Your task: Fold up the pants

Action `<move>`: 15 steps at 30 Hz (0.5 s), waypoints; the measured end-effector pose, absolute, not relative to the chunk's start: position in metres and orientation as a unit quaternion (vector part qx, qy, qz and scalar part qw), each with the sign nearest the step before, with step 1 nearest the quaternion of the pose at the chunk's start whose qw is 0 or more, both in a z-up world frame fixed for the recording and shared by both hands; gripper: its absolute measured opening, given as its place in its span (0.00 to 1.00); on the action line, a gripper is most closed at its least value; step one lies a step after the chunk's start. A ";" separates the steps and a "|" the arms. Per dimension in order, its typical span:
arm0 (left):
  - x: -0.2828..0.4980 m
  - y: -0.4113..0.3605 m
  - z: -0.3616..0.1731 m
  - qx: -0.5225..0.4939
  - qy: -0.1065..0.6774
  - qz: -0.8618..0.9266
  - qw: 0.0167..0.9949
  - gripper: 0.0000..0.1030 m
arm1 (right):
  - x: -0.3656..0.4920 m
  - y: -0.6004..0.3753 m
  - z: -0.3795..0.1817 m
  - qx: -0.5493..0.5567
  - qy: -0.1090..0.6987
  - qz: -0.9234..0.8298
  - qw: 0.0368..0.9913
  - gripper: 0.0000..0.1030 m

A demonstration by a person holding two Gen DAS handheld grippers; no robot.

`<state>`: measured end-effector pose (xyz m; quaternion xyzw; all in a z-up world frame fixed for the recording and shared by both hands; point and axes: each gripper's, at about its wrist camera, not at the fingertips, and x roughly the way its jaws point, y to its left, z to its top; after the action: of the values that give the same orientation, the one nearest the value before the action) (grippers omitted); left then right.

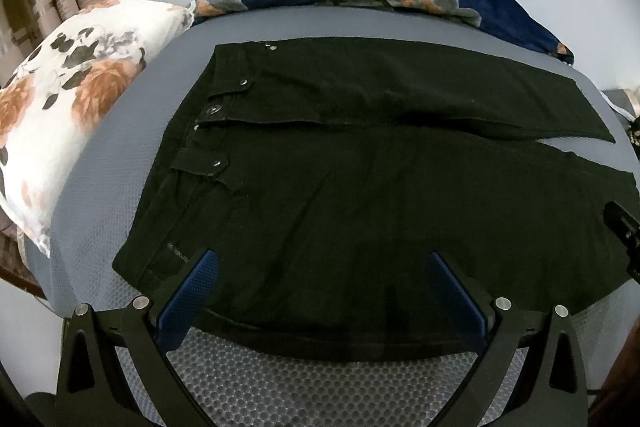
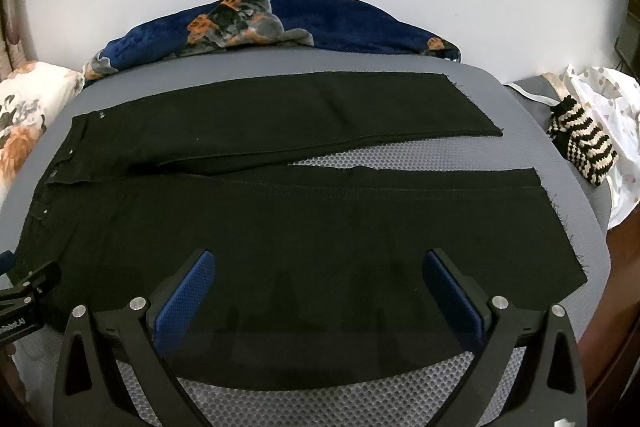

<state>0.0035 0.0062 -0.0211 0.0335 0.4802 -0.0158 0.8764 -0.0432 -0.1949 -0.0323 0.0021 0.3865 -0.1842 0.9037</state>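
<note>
Black pants [image 1: 360, 167] lie flat on a grey mesh mattress [image 1: 320, 387], waistband to the left, both legs running right. In the right wrist view the same pants [image 2: 300, 235] show both leg ends with frayed hems at the right. My left gripper [image 1: 322, 263] hovers over the near edge by the waist, wide open, nothing between its blue pads [image 1: 188, 303]. My right gripper [image 2: 318, 263] is wide open above the near leg, empty too. Each gripper shows at the edge of the other's view: the right gripper [image 1: 624, 235], the left gripper [image 2: 28, 287].
A floral white pillow [image 1: 68, 107] lies left of the waistband. A dark blue floral blanket [image 2: 260, 23] is bunched along the far edge by the white wall. A striped knitted item [image 2: 580, 143] and a white bag [image 2: 612, 99] sit at the right.
</note>
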 end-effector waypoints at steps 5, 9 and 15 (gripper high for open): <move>0.003 0.006 -0.021 0.034 0.480 -0.015 0.876 1.00 | -0.044 -0.195 -0.032 0.003 0.386 -0.184 0.904 1.00; 0.003 0.006 -0.021 0.033 0.480 -0.015 0.876 1.00 | -0.044 -0.195 -0.032 0.001 0.385 -0.182 0.905 1.00; 0.004 0.006 -0.021 0.032 0.476 -0.017 0.878 1.00 | -0.044 -0.194 -0.030 0.000 0.377 -0.178 0.909 1.00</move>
<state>0.0035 0.0063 -0.0209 0.0316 0.4765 -0.0175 0.8785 -0.0442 -0.1940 -0.0300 -0.0004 0.3774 -0.1781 0.9087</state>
